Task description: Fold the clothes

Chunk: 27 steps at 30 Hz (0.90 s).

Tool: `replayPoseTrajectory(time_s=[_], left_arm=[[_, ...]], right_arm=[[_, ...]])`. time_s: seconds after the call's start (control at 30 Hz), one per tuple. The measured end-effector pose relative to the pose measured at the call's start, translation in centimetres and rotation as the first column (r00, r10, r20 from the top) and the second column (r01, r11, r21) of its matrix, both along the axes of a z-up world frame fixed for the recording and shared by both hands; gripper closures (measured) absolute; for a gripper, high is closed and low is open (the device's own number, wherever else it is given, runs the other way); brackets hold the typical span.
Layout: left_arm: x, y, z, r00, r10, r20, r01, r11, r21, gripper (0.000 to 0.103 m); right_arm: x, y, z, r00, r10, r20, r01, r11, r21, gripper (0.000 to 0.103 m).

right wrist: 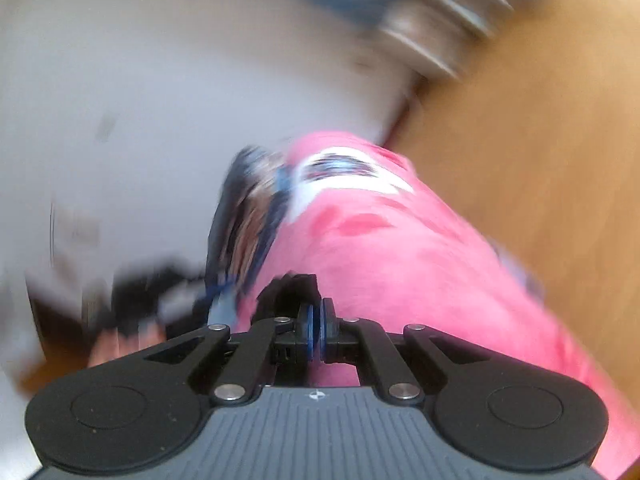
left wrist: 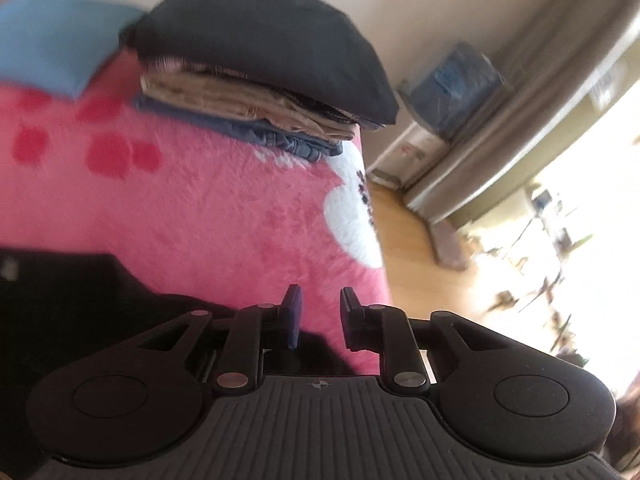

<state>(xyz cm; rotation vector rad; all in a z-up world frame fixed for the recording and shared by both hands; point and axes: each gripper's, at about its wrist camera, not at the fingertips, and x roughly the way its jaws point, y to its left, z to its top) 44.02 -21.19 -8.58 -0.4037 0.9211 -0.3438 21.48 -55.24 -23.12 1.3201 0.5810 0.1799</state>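
Note:
A stack of folded clothes [left wrist: 240, 96], with a black garment on top, beige in the middle and blue at the bottom, sits at the far end of a pink fluffy blanket [left wrist: 200, 208]. My left gripper [left wrist: 320, 312] is open above the blanket's near edge, and nothing sits between its fingers. A loose black garment [left wrist: 60, 300] lies at the lower left and reaches under that gripper. In the blurred right wrist view, my right gripper [right wrist: 318, 320] is shut, and a bit of black garment [right wrist: 290, 290] sticks out at its tips. The stack [right wrist: 248, 216] shows to the left, beyond the blanket [right wrist: 400, 260].
A light blue pillow [left wrist: 48, 40] lies left of the stack. Wooden floor [left wrist: 408, 240] runs along the bed's right edge. A white unit [left wrist: 408, 156] with a blue wrapped bundle [left wrist: 456, 84] stands by grey curtains [left wrist: 540, 80] and a bright window.

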Motion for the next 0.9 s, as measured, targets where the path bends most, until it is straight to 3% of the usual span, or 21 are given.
replayPoseTrajectory(time_s=[0.07, 0.13, 0.23, 0.3, 0.37, 0.4, 0.43, 0.5, 0.53, 0.6, 0.8, 0.9], left_arm=[[-1.2, 0.7, 0.3, 0.999, -0.035, 0.022, 0.034, 0.997, 0.070, 0.079], [-2.4, 1.0, 0.7, 0.997, -0.073, 0.039, 0.066, 0.986, 0.152, 0.079], [-5.1, 1.5, 2.1, 0.984, -0.165, 0.067, 0.140, 0.947, 0.288, 0.079], [-7.1, 1.6, 3.4, 0.965, -0.236, 0.111, 0.174, 0.900, 0.400, 0.078], [-9.2, 1.6, 4.8, 0.937, -0.309, 0.166, 0.178, 0.826, 0.534, 0.074], [-10.2, 1.6, 5.2, 0.919, -0.346, 0.191, 0.172, 0.786, 0.594, 0.073], [-11.0, 1.6, 5.2, 0.904, -0.372, 0.209, 0.166, 0.758, 0.631, 0.071], [-12.7, 1.6, 4.4, 0.883, -0.421, 0.207, 0.190, 0.724, 0.663, 0.069], [-13.3, 1.7, 3.7, 0.876, -0.443, 0.191, 0.215, 0.713, 0.668, 0.069], [-14.6, 1.6, 1.8, 0.870, -0.461, 0.171, 0.244, 0.707, 0.664, 0.069], [-16.8, 1.3, -2.5, 0.877, -0.449, 0.170, 0.267, 0.751, 0.603, 0.069], [-17.9, 0.9, -3.4, 0.855, -0.477, 0.202, 0.264, 0.736, 0.623, 0.069]], right_arm=[[0.0, -1.2, -2.2, 0.996, -0.042, -0.076, 0.052, 0.990, 0.132, 0.100], [-0.1, -2.1, -2.6, 0.990, -0.081, -0.115, 0.095, 0.988, 0.118, 0.099], [-1.0, -2.8, -0.4, 0.991, -0.118, -0.064, 0.112, 0.989, -0.091, 0.098], [-1.2, -2.2, 2.1, 0.998, -0.064, 0.001, 0.061, 0.958, -0.279, 0.098], [-0.5, 0.7, 5.1, 0.992, 0.114, 0.059, -0.070, 0.862, -0.502, 0.097], [-0.2, 2.3, 6.6, 0.975, 0.209, 0.070, -0.124, 0.785, -0.607, 0.093], [0.2, 4.2, 7.7, 0.952, 0.300, 0.064, -0.172, 0.694, -0.699, 0.081], [0.8, 7.5, 8.7, 0.926, 0.376, 0.034, -0.194, 0.552, -0.811, 0.064], [1.1, 9.1, 9.2, 0.913, 0.407, 0.014, -0.199, 0.476, -0.856, 0.064], [1.9, 9.0, 9.0, 0.920, 0.391, 0.001, -0.226, 0.535, -0.814, 0.064], [4.6, 8.1, 8.2, 0.945, 0.322, -0.050, -0.283, 0.735, -0.617, 0.066], [5.1, 7.6, 7.3, 0.956, 0.273, -0.104, -0.286, 0.800, -0.527, 0.070]])
